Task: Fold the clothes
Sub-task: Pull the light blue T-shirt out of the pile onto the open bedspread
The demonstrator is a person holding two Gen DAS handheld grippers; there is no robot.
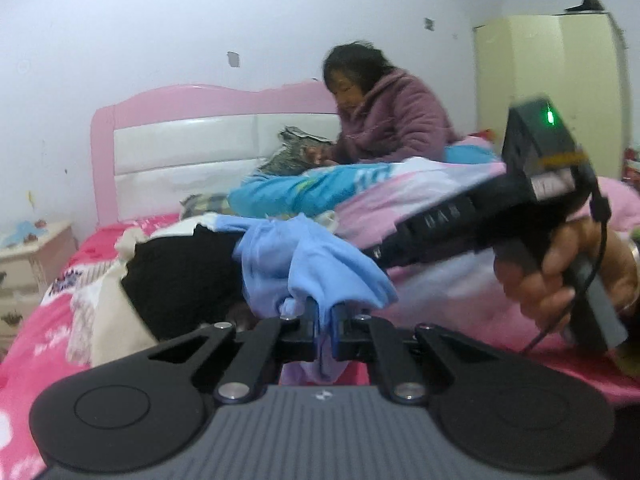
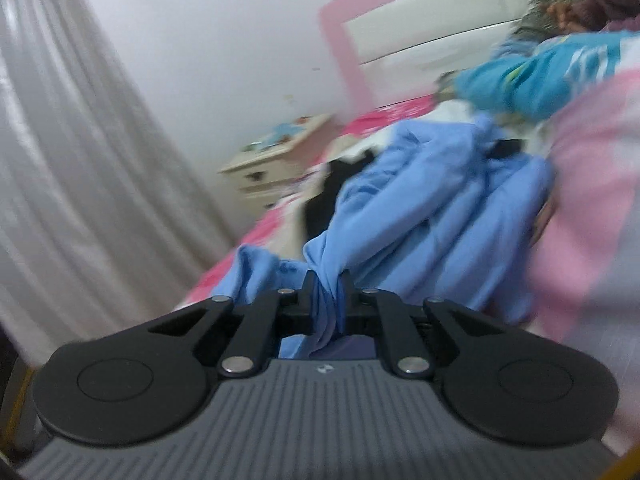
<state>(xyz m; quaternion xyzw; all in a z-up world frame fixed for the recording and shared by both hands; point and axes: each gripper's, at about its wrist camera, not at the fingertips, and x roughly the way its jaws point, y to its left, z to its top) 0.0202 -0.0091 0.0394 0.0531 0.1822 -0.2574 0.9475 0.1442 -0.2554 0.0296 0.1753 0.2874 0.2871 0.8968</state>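
A light blue garment [image 1: 316, 256] lies bunched over a pile of clothes on the bed. My left gripper [image 1: 326, 312] is shut on a fold of it, blue cloth pinched between the two fingers. The right wrist view shows the same blue garment [image 2: 432, 208] stretching away in long folds, and my right gripper [image 2: 328, 284] is shut on another bunch of it. In the left wrist view, the right gripper's black body [image 1: 500, 208] crosses from the right, held by a hand [image 1: 560, 272]. A black garment [image 1: 180, 276] lies under the blue one.
The bed has a pink patterned sheet [image 1: 36, 336] and a pink headboard [image 1: 192, 100]. A person in a purple fleece top [image 1: 392, 120] sits at its far side by a pink and blue quilt [image 1: 360, 192]. A cream nightstand [image 1: 28, 256] stands left, a wardrobe [image 1: 548, 92] at the back right, and a curtain [image 2: 60, 160] hangs beside the bed.
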